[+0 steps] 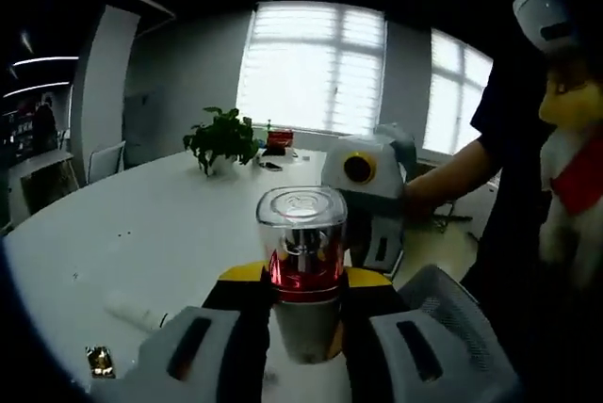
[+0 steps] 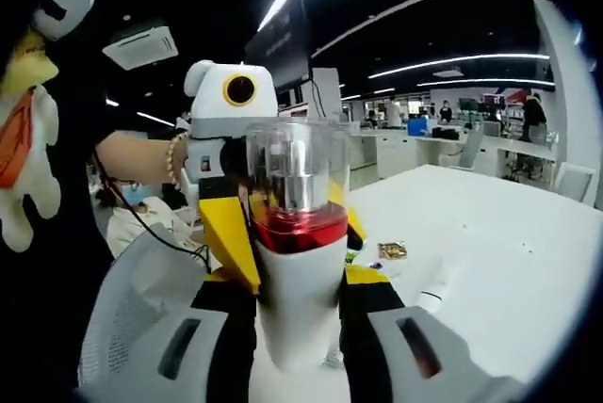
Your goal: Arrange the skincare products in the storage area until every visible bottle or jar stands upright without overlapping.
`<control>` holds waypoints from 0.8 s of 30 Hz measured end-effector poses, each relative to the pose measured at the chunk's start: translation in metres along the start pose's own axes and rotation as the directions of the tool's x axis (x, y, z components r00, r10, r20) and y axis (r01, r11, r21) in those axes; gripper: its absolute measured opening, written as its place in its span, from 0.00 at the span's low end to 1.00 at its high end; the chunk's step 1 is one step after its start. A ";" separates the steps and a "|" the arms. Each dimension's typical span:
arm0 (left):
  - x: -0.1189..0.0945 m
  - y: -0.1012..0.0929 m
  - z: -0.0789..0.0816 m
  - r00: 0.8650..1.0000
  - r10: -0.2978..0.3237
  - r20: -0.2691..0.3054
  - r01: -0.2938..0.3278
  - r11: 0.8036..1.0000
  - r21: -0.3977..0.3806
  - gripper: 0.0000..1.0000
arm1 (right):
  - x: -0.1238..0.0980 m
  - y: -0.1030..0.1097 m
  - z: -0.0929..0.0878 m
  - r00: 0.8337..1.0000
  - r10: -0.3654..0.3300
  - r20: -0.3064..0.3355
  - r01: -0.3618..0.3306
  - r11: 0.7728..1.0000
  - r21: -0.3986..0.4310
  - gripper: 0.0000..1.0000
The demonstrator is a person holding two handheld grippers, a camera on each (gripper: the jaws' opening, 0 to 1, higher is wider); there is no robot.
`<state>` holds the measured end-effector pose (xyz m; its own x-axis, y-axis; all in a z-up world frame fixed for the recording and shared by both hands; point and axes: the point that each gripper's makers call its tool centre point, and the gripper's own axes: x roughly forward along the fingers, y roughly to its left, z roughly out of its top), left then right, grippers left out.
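skincare bottle (image 1: 302, 262) with clear cap, red band and white body stands upright in the air above the white tabletop (image 1: 141, 224), clamped between the jaws of both tools at once. in the left gripper view the left tool (image 1: 303, 323) grips the bottle's white lower body, yellow-tipped jaws pressed on either side, and the right tool (image 1: 369, 198) sits just behind the bottle, held by a person's hand and forearm coming in from the right. in the right gripper view the right tool (image 2: 300, 328) is closed on the same bottle (image 2: 299, 243), jaws touching its white body, and the left tool (image 2: 231, 149) reaches in from the left, its yellow jaw against the bottle near the red band. grey mesh chair back (image 1: 452, 314) sits just below right of the bottle in the left gripper view. potted plant (image 1: 222, 139) stands far back on the tabletop near the windows. a white tube (image 2: 435, 292) lies flat on the tabletop, right of the bottle. a small gold-wrapped item (image 2: 392, 250) lies on the tabletop near the tube, apart from it.
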<state>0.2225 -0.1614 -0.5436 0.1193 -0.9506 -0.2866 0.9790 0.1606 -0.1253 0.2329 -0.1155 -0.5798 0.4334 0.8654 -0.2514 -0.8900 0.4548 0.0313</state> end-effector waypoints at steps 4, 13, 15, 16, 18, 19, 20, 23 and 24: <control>0.012 0.011 -0.008 1.000 -0.013 0.005 0.013 1.000 0.017 0.22 | 0.000 -0.015 -0.012 0.997 -0.076 -0.009 0.076 0.997 -0.008 0.33; 0.039 0.036 -0.032 0.998 -0.048 -0.033 0.049 0.999 0.021 0.22 | 0.002 -0.046 -0.047 0.983 -0.177 -0.053 0.178 0.984 0.003 0.33; 0.045 0.041 -0.038 0.998 -0.058 -0.031 0.059 0.998 0.023 0.22 | 0.002 -0.053 -0.055 0.976 -0.206 -0.072 0.205 0.979 -0.012 0.33; 0.049 0.042 -0.040 0.998 -0.063 -0.031 0.064 0.998 0.023 0.22 | 0.002 -0.056 -0.059 0.973 -0.215 -0.079 0.214 0.977 -0.019 0.33; 0.057 0.045 -0.046 0.997 -0.067 -0.037 0.069 0.997 0.034 0.22 | 0.001 -0.065 -0.069 0.965 -0.248 -0.088 0.247 0.969 -0.025 0.33; 0.060 0.046 -0.048 0.997 -0.068 -0.043 0.070 0.997 0.038 0.22 | 0.001 -0.067 -0.073 0.962 -0.258 -0.092 0.256 0.966 -0.034 0.33; 0.064 0.047 -0.052 0.996 -0.069 -0.058 0.072 0.996 0.049 0.22 | 0.002 -0.070 -0.078 0.957 -0.271 -0.101 0.269 0.962 -0.040 0.33; 0.072 0.050 -0.061 0.994 -0.077 -0.082 0.082 0.995 0.055 0.23 | 0.003 -0.076 -0.090 0.948 -0.297 -0.117 0.294 0.955 -0.046 0.33; 0.073 0.051 -0.063 0.993 -0.080 -0.084 0.084 0.995 0.052 0.23 | 0.003 -0.078 -0.094 0.945 -0.304 -0.123 0.301 0.953 -0.044 0.33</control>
<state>0.2709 -0.2060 -0.6308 0.0265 -0.9347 -0.3543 0.9928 0.0659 -0.0996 0.2905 -0.1682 -0.6738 0.6626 0.6533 -0.3664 -0.7237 0.6845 -0.0882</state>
